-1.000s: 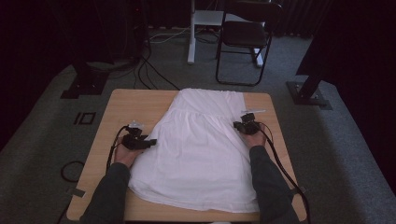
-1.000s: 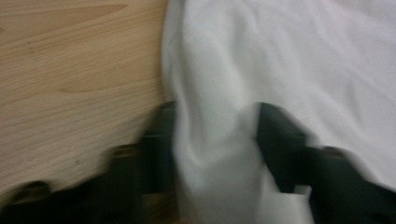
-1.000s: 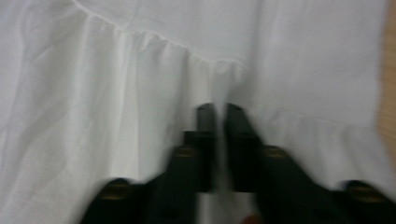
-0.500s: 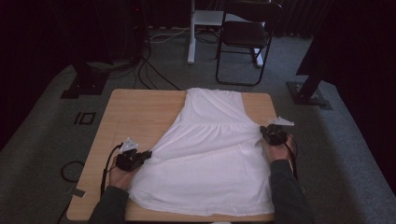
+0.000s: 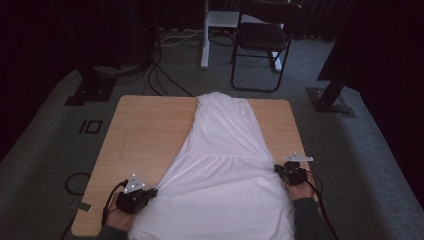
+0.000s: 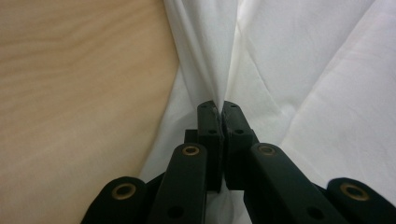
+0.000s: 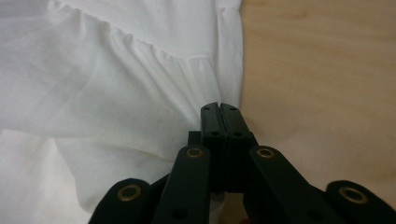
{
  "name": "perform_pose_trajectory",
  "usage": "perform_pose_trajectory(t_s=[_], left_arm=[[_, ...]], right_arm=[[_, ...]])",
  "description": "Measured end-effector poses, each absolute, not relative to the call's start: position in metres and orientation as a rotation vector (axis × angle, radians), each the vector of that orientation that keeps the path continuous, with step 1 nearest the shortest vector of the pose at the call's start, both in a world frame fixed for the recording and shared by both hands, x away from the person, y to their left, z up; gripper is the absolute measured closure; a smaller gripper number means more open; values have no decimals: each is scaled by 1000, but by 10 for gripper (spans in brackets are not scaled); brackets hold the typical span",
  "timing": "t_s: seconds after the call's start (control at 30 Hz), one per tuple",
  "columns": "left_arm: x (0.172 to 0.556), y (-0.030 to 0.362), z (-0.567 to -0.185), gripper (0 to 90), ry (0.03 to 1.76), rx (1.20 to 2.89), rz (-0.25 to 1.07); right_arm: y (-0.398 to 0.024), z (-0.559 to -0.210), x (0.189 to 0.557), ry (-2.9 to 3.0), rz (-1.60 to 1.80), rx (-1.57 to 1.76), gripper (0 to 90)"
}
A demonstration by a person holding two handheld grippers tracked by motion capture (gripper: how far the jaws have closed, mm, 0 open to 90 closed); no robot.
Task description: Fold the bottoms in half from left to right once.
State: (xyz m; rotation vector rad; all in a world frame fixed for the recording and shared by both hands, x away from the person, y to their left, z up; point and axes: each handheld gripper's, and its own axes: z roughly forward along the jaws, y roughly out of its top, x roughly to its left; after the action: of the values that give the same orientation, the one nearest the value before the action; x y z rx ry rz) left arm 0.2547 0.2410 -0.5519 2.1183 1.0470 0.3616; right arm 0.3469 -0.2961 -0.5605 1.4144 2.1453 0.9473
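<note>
A white dress [image 5: 225, 150] lies spread on the wooden table [image 5: 145, 125], narrow at the far end and wide near me. My left gripper [image 5: 150, 192] sits at the dress's near left edge, shut on a pinched fold of the cloth [image 6: 205, 70]. My right gripper [image 5: 277, 169] is at the dress's right edge, shut on the hem side [image 7: 224, 70] next to a gathered seam. In both gripper views the jaws meet with cloth between them. The fabric runs taut from each grip. A hand and forearm hold each gripper from the table's near edge.
Bare wood shows left of the dress [image 6: 70, 93] and right of it [image 7: 327, 70]. Beyond the table stand a black chair [image 5: 262, 37], a white desk leg [image 5: 205, 35], floor cables [image 5: 160, 75] and two black stand bases [image 5: 87, 92], [image 5: 330, 100].
Both hands have moved toward the near edge of the table and farther apart, dragging the dress with them. The dress now lies stretched wider near me and narrower at the far end.
</note>
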Motion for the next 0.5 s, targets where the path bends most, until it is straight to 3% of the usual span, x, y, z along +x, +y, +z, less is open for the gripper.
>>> perform_pose_trajectory(t_s=[0.1, 0.13, 0.17, 0.2, 0.23, 0.33, 0.4, 0.47, 0.5], left_arm=[[248, 240, -551, 881, 1015, 2138, 357], [248, 241, -550, 860, 1015, 2122, 361], [249, 244, -548, 783, 1018, 2091, 372], [251, 247, -546, 675, 1028, 2056, 380], [254, 250, -543, 607, 1039, 2029, 387], [267, 256, -526, 496, 1053, 1961, 428], [279, 257, -513, 485, 1025, 1943, 451], [294, 252, -500, 471, 1010, 1929, 497], [303, 249, -496, 467, 1006, 1923, 507]], right_arm=[[-298, -560, 335, 2156, 950, 1429, 896], [-298, -560, 333, 2157, 954, 1435, 895], [-299, -560, 331, 2158, 964, 1440, 891], [-300, -560, 331, 2164, 975, 1445, 856], [-300, -560, 332, 2177, 987, 1445, 763], [-303, -550, 339, 2163, 1033, 1416, 575], [-304, -537, 348, 2144, 1092, 1394, 511], [-300, -525, 361, 2139, 1145, 1350, 508], [-297, -521, 371, 2144, 1161, 1336, 553]])
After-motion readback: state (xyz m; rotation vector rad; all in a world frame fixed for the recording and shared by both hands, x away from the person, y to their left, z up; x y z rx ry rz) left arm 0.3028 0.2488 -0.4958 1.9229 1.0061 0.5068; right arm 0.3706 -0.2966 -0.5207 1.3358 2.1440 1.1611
